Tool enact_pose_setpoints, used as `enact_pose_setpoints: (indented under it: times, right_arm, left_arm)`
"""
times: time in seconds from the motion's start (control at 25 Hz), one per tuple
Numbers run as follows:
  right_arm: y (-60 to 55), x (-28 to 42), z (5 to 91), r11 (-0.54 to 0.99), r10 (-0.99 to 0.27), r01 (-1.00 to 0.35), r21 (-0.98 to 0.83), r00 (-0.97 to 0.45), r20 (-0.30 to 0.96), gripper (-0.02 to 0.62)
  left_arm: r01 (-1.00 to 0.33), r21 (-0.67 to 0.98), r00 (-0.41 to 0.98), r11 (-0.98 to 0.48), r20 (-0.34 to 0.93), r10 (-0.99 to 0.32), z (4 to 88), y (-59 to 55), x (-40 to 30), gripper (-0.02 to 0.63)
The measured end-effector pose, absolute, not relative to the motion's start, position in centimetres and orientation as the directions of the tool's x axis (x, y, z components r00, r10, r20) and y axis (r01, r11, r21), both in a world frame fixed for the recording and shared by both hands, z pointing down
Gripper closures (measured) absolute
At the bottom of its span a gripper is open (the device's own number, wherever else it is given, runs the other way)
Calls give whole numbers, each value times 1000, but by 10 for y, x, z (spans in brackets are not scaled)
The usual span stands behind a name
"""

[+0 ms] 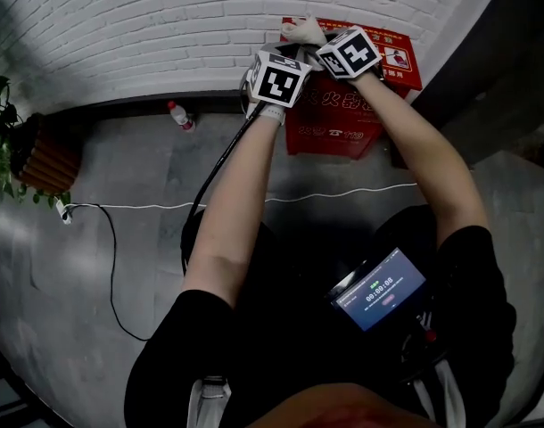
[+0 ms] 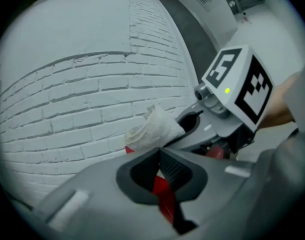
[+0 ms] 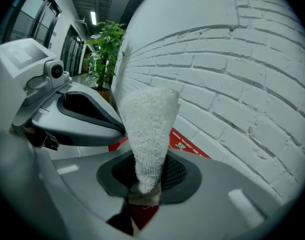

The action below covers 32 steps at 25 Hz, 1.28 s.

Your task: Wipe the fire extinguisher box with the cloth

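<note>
The red fire extinguisher box [image 1: 336,123] stands on the floor against the white brick wall. Both grippers hover close together over its top. My right gripper [image 1: 313,41] is shut on a white terry cloth [image 1: 302,30]; in the right gripper view the cloth [image 3: 148,129] stands up out of the gripper [image 3: 145,176] in a cone, with the red box top [image 3: 187,146] behind it. My left gripper [image 1: 284,53] sits just left of it. In the left gripper view the left gripper [image 2: 160,156] is shut with nothing in it, and the cloth [image 2: 153,129] shows just beyond.
A plastic bottle [image 1: 180,116] with a red cap lies by the wall's base, left of the box. A white cable [image 1: 165,205] runs across the grey floor. A potted plant [image 1: 22,150] stands far left. A dark pillar [image 1: 486,69] rises right of the box.
</note>
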State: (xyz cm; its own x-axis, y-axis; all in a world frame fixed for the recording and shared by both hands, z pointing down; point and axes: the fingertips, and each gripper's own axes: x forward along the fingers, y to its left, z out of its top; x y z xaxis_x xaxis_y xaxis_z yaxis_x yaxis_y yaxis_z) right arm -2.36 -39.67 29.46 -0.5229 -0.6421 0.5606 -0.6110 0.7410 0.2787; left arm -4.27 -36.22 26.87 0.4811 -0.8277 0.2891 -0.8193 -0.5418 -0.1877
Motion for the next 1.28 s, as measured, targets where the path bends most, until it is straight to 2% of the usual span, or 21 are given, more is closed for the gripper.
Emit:
enact_pose_setpoints:
  times: [0.52,1.28]
  right_arm:
    - [-388,60,291,703,-676,-663,258,-509,533,505]
    - [-368,224,295,544,-770,-789,285,-334,544,505]
  left_arm:
    - [-771,-152,561,-619,298,-772,271,-351,43,603]
    - [-720,-165,624,-674,270,-733,278,-324,125,603]
